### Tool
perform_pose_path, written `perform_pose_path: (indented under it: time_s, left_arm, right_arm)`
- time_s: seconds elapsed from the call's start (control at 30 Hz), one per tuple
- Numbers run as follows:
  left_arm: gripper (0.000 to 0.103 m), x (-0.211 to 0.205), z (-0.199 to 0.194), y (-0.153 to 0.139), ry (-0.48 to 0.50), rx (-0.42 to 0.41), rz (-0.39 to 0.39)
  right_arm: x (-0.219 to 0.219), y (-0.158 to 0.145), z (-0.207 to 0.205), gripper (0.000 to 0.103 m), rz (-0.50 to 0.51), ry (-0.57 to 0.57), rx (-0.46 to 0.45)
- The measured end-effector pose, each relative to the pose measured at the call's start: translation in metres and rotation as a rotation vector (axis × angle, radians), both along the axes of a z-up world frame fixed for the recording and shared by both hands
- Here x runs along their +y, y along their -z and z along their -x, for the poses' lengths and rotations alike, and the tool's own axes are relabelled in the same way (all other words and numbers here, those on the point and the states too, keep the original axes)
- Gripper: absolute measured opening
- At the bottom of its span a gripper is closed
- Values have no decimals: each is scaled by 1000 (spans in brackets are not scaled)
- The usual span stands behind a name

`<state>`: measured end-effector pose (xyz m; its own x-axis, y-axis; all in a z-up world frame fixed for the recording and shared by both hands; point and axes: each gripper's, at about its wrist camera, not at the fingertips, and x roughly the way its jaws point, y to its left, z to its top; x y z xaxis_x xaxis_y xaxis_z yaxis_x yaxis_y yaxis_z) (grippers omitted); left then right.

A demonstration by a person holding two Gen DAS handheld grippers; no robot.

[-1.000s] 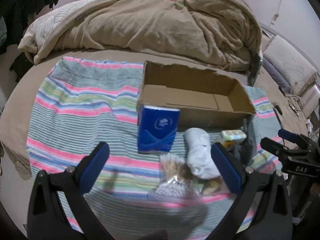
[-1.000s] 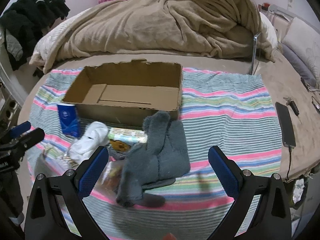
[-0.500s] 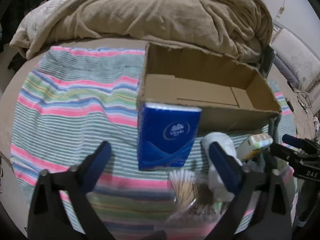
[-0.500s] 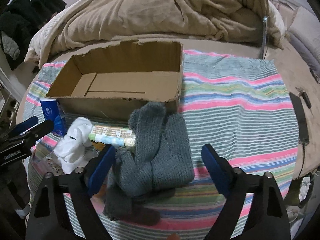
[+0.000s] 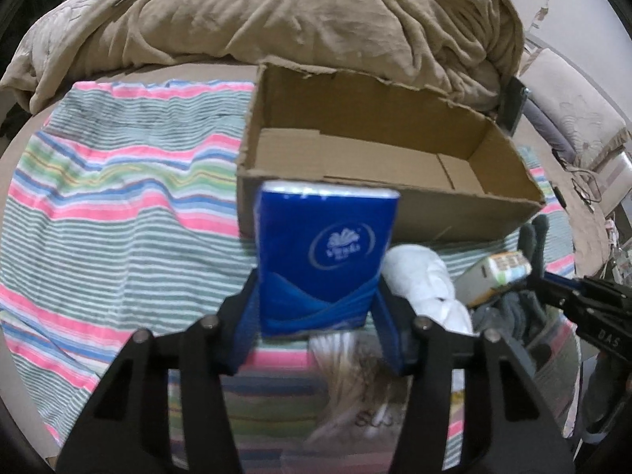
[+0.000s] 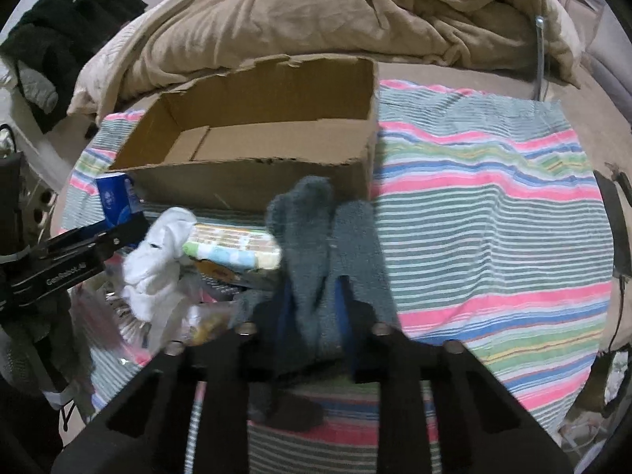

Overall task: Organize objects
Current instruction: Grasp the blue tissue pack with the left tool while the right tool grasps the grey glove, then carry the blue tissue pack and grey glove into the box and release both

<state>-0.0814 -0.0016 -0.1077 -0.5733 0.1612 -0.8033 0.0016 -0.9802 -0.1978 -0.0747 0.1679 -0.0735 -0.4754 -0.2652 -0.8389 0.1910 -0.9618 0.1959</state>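
Note:
An open, empty cardboard box (image 5: 395,181) lies on a striped cloth (image 5: 118,205) on the bed; it also shows in the right wrist view (image 6: 252,158). My left gripper (image 5: 316,316) is shut on a blue tissue pack (image 5: 328,260) standing in front of the box. My right gripper (image 6: 312,308) is shut on grey knitted gloves (image 6: 316,237). Between the two lie a white sock (image 6: 158,252), a pastel striped packet (image 6: 233,249) and a clear bag of cotton swabs (image 5: 355,371).
A heaped beige duvet (image 5: 316,19) lies behind the box. A black phone (image 6: 616,229) lies at the cloth's right edge. Dark clothes (image 6: 67,31) hang at the far left. The striped cloth (image 6: 493,237) stretches to the right of the box.
Both grippers moved forward and down and closed: the left one on the blue tissue pack, the right one on the grey gloves. Both were open a second ago.

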Motion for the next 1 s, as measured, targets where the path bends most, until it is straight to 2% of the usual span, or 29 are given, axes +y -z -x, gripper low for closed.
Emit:
perform_pose_path:
  time_s: [0.03, 0.23, 0.7, 1.0]
  left_arm:
    - [52, 0, -1, -1, 0, 0, 0]
    - [52, 2, -11, -13, 2, 25, 0]
    - [52, 1, -26, -67, 7, 122, -2]
    - [52, 2, -17, -92, 21, 175, 11]
  right_arm:
    - [-1, -1, -1, 10, 8, -8, 3]
    - [6, -14, -5, 7, 50, 0, 36]
    - [14, -73, -13, 6, 101, -8, 161]
    - [12, -104, 2, 6, 91, -28, 238]
